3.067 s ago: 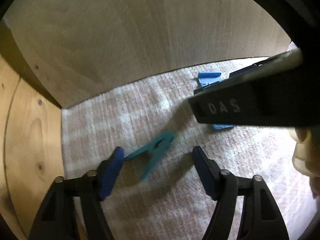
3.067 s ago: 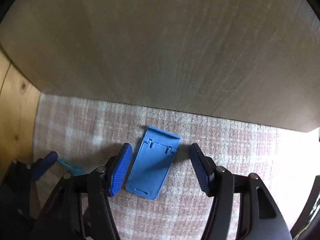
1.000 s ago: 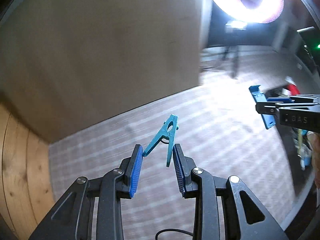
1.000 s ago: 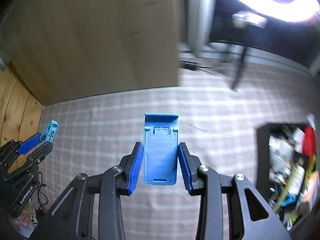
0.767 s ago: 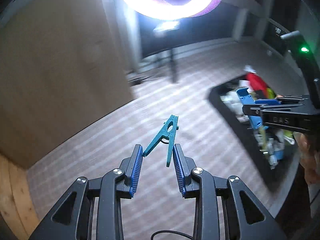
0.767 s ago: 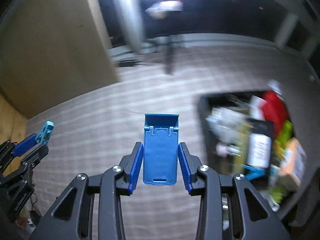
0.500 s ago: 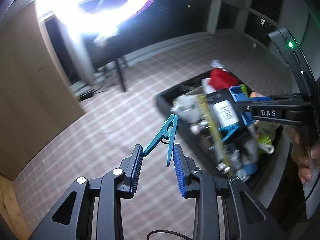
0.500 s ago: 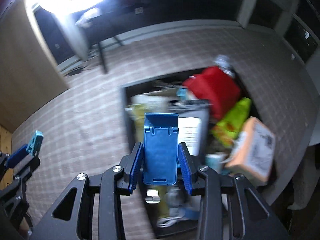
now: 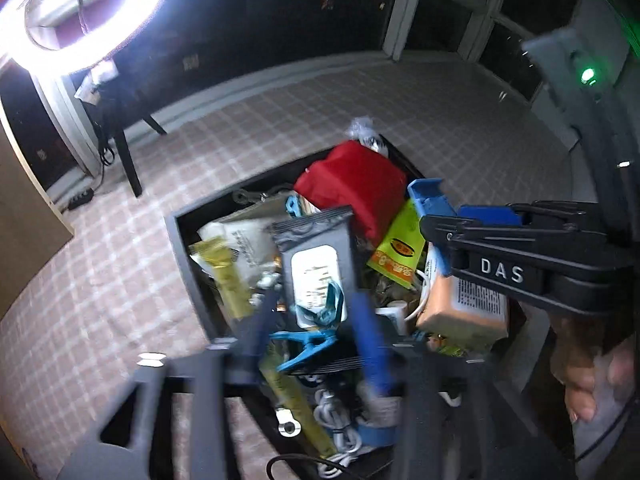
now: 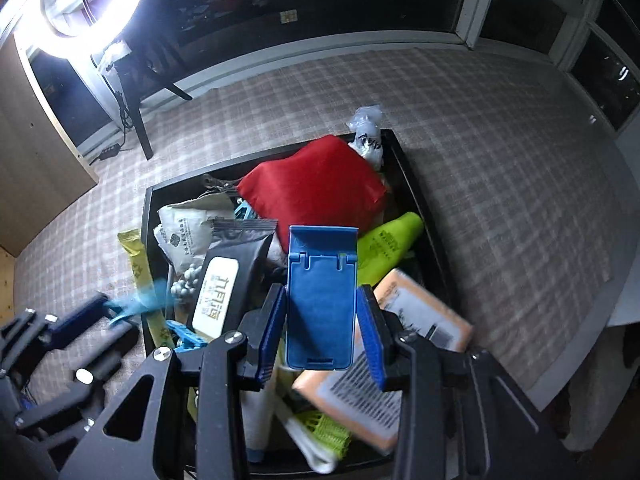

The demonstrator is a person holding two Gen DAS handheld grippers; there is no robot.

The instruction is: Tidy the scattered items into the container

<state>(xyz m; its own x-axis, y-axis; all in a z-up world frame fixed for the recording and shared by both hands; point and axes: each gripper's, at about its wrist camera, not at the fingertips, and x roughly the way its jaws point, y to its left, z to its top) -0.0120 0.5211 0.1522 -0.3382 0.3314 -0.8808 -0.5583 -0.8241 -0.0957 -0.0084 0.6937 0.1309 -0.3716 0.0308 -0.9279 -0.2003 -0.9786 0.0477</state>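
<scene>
A black container [image 10: 148, 208] packed with items lies on the checked carpet below both grippers. My left gripper [image 9: 316, 304] is blurred, its jaws opening wide. The teal clothes peg [image 9: 326, 306] is loose between the fingers, over the container's near end. In the right wrist view the left gripper [image 10: 108, 320] shows at lower left with the peg [image 10: 148, 296] as a teal smear. My right gripper [image 10: 322, 332] hangs over the container's middle, jaws opening. The blue phone stand [image 10: 322, 296] stands upright between the pads with thin gaps on both sides. The right gripper [image 9: 440, 220] and stand [image 9: 428, 196] also show in the left wrist view.
The container [image 9: 180, 240] holds a red pouch [image 10: 312, 188], a black wipes pack [image 10: 224, 280], a green bottle [image 10: 384, 248], an orange packet [image 10: 400, 340] and a light blue peg [image 10: 184, 336]. A ring light [image 10: 80, 0] on a stand [image 10: 136, 120] and a wooden cupboard [image 10: 36, 184] are far left.
Both grippers swept from the cupboard across the carpet to above the container. The left jaws spread wide and let the teal peg go. The right jaws widened slightly around the stand.
</scene>
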